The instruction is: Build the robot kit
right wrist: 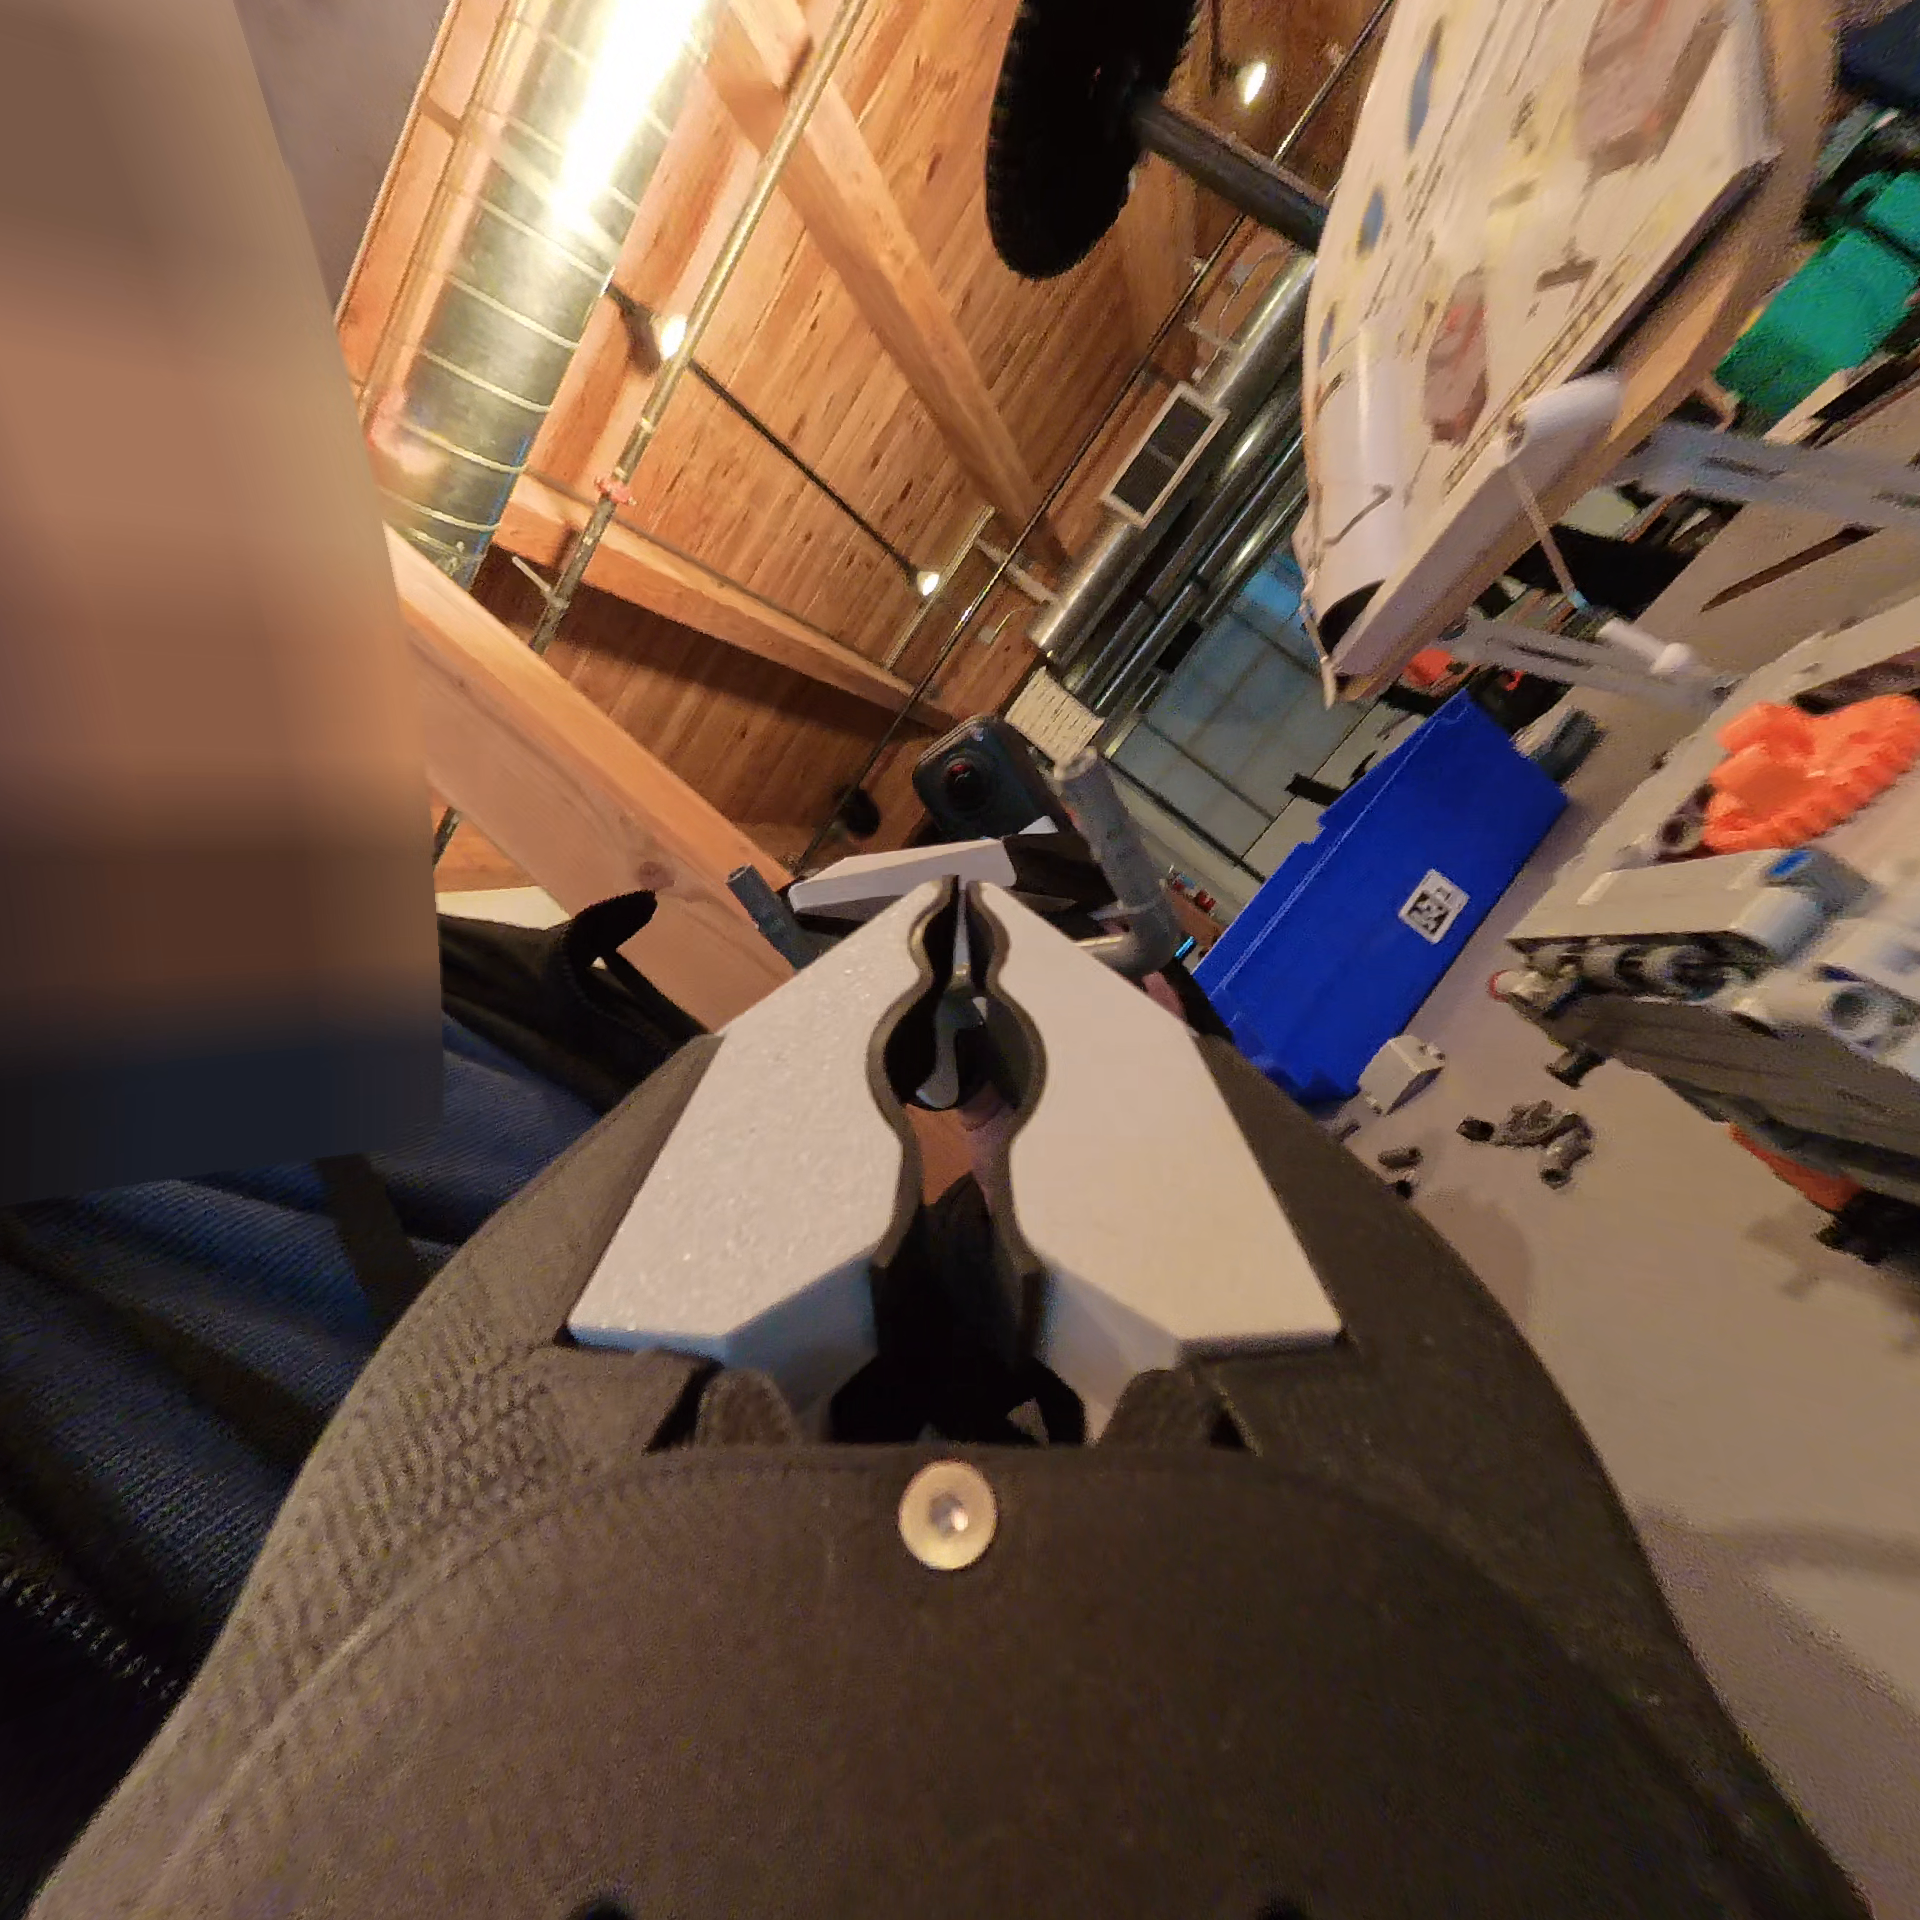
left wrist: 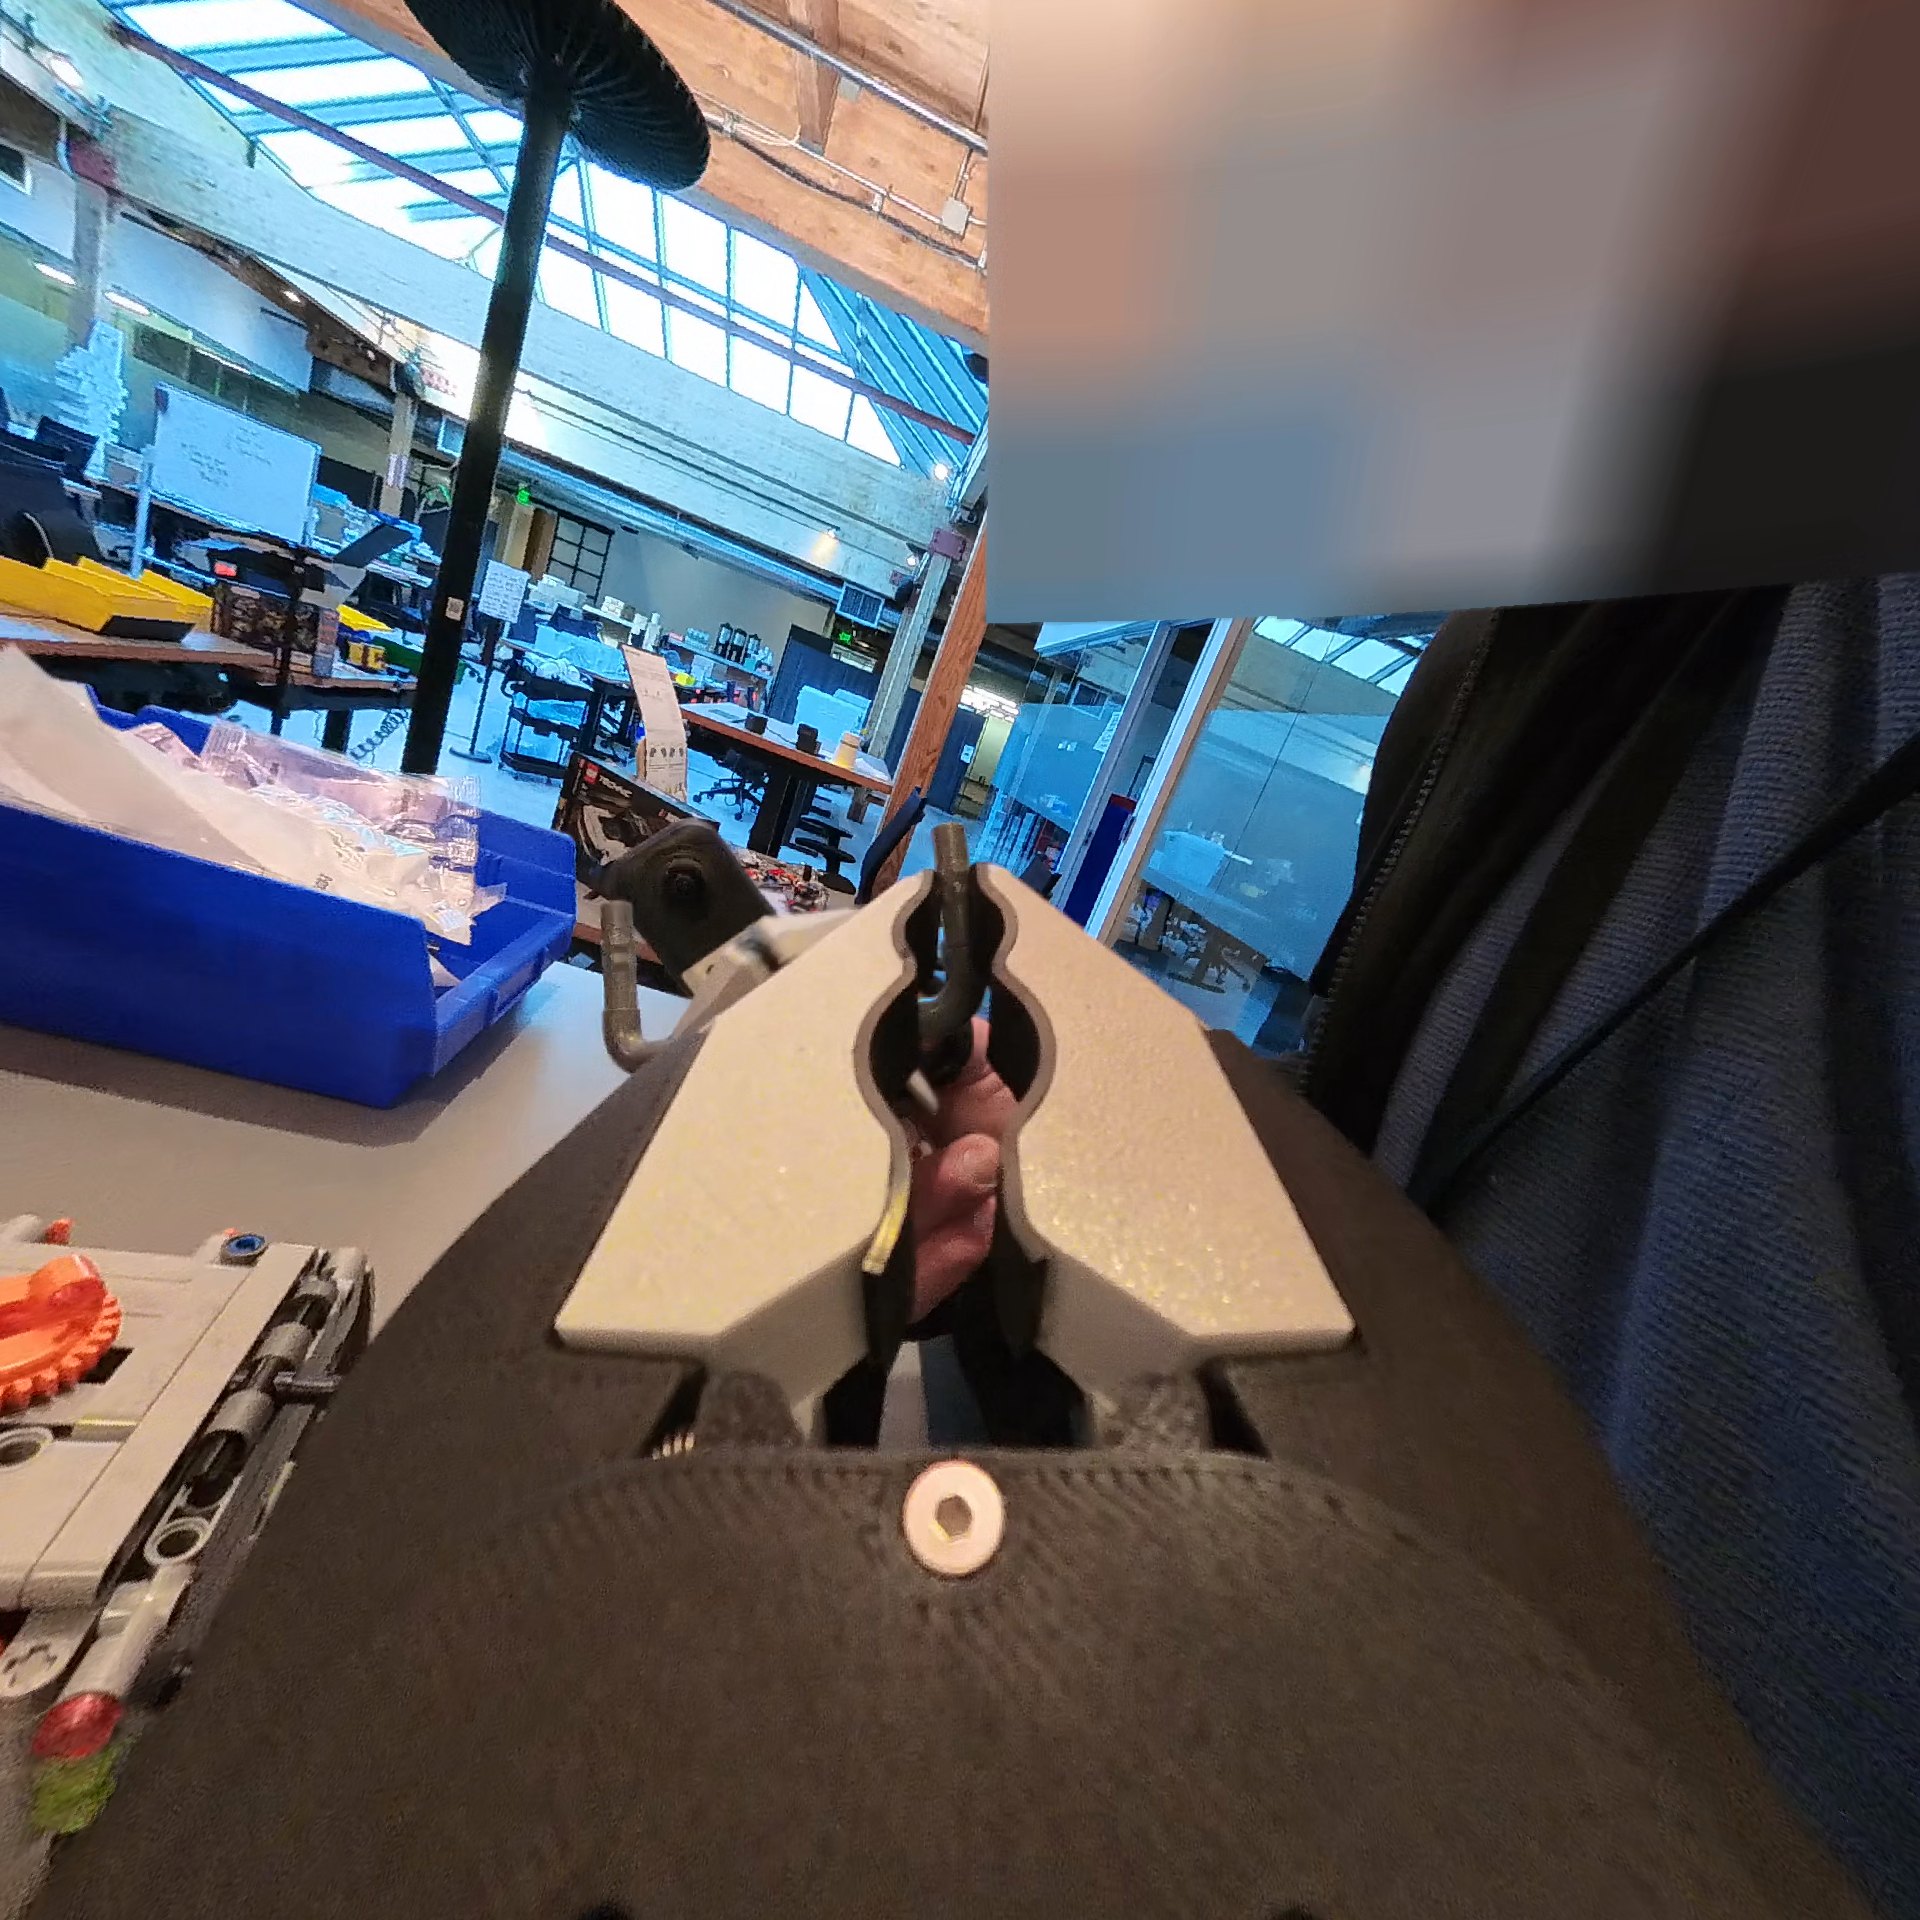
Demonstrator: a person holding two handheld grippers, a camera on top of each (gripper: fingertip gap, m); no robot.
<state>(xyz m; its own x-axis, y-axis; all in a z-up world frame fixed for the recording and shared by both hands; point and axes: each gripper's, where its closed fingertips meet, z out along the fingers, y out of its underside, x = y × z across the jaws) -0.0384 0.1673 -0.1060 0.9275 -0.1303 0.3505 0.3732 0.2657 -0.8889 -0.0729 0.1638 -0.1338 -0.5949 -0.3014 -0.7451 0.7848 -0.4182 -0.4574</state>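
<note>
My left gripper (left wrist: pixel 954 883) is shut on one upturned end of a grey bent rod (left wrist: pixel 948 862), held in the air above the grey table (left wrist: pixel 260 1153). The rod's other upturned end (left wrist: pixel 620 956) shows to the left. My right gripper (left wrist: pixel 748 951) reaches in from the left with its camera and meets the rod between the two ends. In the right wrist view my right gripper (right wrist: pixel 961 909) has its jaws together at the rod's middle. The rod's ends (right wrist: pixel 1107 821) stick up on either side, and my left gripper (right wrist: pixel 899 873) sits just beyond. A person's fingers show behind the jaws.
A blue bin (left wrist: pixel 260 956) with clear plastic bags stands on the table; it also shows in the right wrist view (right wrist: pixel 1382 935). A grey brick-built model with an orange gear (left wrist: pixel 156 1382) (right wrist: pixel 1714 966) lies nearby. Small dark loose pieces (right wrist: pixel 1527 1132) and a booklet on a stand (right wrist: pixel 1507 260) are close. The person's blue jacket (left wrist: pixel 1662 1143) is near. The tips of one gripper are about 5 centimetres away from the tips of the other.
</note>
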